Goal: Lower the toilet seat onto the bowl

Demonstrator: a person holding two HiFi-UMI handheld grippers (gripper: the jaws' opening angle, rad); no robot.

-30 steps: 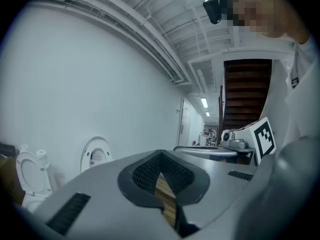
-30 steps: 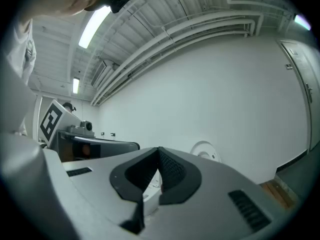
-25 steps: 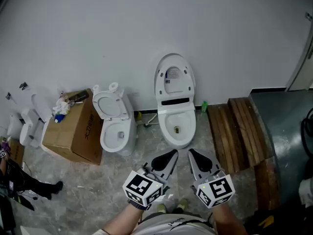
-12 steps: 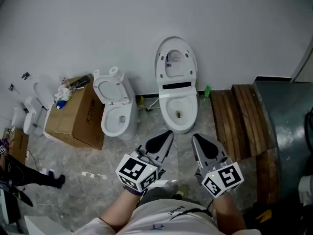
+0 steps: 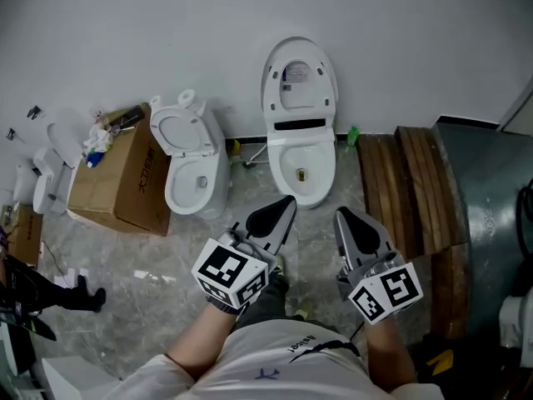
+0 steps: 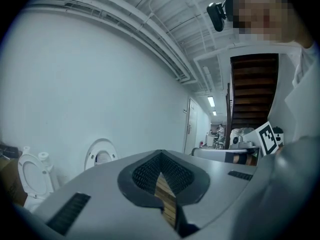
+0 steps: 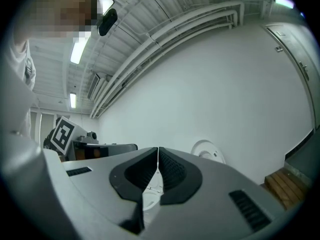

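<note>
Head view: the toilet seat (image 5: 298,80) stands upright against the wall (image 5: 166,23), with its long axis running straight up from the hinge. The bowl (image 5: 301,173) is open beneath it. Both tools hang low in front of the bowl. The left gripper (image 5: 286,204) points at the bowl's front rim and the right gripper (image 5: 342,216) sits just off to its right. The seat is ahead of both and above them. The left one looks slightly nearer to the toilet's centre line, though this steep downward angle makes that hard to judge.

Left gripper view: the jaws are pressed together with nothing in them. Through the slit below the tips only a strip of wooden planks (image 6: 167,199) shows. The raised seat (image 6: 101,154) is off to the left, well apart from the tips.

Right gripper view: these jaws are closed too, and empty. The raised seat (image 7: 208,151) peeks over the right jaw, ahead and to the right. My call is that either tool has to reach forward and up to the seat's top edge before it can tip the seat down.
</note>
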